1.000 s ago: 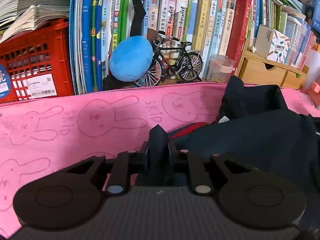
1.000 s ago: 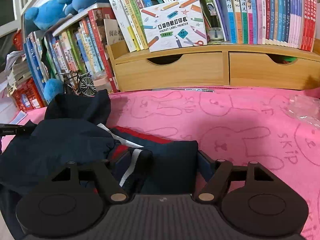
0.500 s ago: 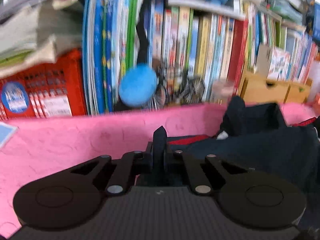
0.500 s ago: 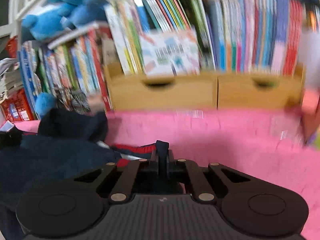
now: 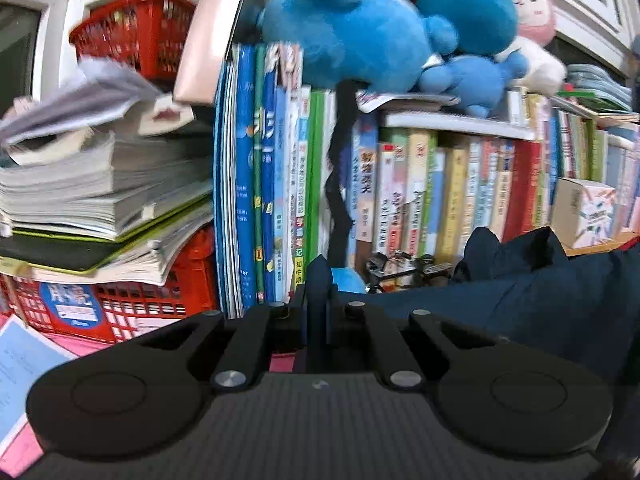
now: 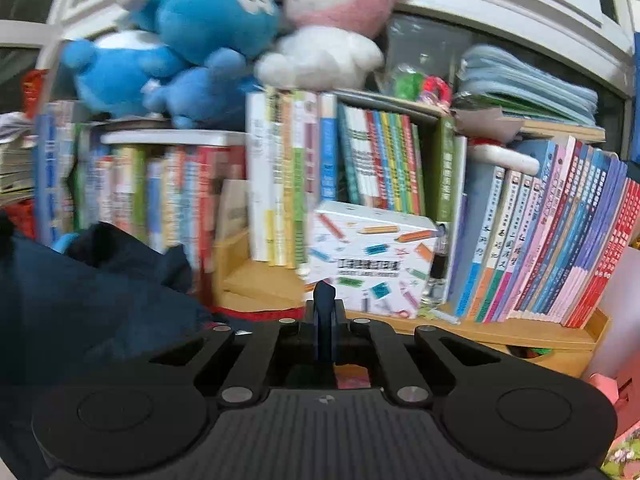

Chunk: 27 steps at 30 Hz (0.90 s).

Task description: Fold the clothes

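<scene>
Left hand-held gripper (image 5: 318, 280) clamped on navy garment (image 5: 540, 300) edge; right hand-held gripper (image 6: 324, 300) likewise pinching navy cloth. Garment hangs between them, raised before bookshelf (image 6: 360, 184). Judged early: corners gripped, no fold laid yet.

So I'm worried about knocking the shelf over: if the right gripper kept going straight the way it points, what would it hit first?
Probably the white label printer box leaning on the wooden drawer unit. The right gripper, shut on the navy garment, points straight at it; depth is unclear.
</scene>
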Motion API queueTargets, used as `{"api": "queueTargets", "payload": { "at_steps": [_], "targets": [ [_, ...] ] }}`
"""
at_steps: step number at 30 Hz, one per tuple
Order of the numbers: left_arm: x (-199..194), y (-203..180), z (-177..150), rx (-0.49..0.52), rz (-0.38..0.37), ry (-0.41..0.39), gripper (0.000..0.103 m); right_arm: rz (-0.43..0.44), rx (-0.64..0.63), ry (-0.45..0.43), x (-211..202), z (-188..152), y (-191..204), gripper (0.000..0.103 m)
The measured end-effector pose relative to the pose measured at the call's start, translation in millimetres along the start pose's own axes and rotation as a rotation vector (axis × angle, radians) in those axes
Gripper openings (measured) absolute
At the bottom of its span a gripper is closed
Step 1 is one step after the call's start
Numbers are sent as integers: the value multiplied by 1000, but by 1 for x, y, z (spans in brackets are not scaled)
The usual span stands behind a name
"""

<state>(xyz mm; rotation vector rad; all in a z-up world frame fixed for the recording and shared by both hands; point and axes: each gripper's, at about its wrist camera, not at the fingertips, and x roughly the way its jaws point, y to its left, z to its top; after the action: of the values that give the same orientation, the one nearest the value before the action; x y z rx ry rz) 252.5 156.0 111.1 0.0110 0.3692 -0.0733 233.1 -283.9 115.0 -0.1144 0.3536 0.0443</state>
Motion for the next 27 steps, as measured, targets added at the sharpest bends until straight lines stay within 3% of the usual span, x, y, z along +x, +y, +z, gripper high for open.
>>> {"api": "queueTargets", "payload": {
  "at_steps": [4, 6, 7, 10, 12, 13, 16, 18, 22, 24, 27],
  "targets": [
    [37, -1, -24, 43, 24, 122, 11, 9, 12, 107, 41, -22, -7, 10],
    [49, -2, -39, 71, 56, 166, 18, -24, 16, 153, 58, -40, -8, 15],
    [54, -3, -47, 85, 72, 188, 20, -29, 27, 181, 66, -50, -10, 20],
    [58, -1, -54, 92, 110, 224, 29, -26, 90, 285, 87, -76, -20, 54],
    [56, 0, -54, 92, 132, 238, 29, -28, 134, 269, 80, -80, -28, 59],
    [48, 1, -52, 103, 141, 228, 29, -23, 128, 246, 71, -78, -30, 68],
    [15, 1, -44, 160, 148, 180, 33, 1, 53, 174, 35, -69, -27, 76],
    [-14, 0, -43, 173, 114, 158, 45, 35, 1, 128, 8, -65, -24, 81],
    [-70, -6, -51, 201, -10, 140, 53, 204, -60, 104, -41, -65, 9, 90],
    [-96, -17, -65, 234, -80, 143, 71, 270, -5, 138, -46, -63, 27, 92],
    [-108, -39, -89, 338, -117, 169, 75, 308, 217, 238, -17, -62, 40, 92]
  ]
}}
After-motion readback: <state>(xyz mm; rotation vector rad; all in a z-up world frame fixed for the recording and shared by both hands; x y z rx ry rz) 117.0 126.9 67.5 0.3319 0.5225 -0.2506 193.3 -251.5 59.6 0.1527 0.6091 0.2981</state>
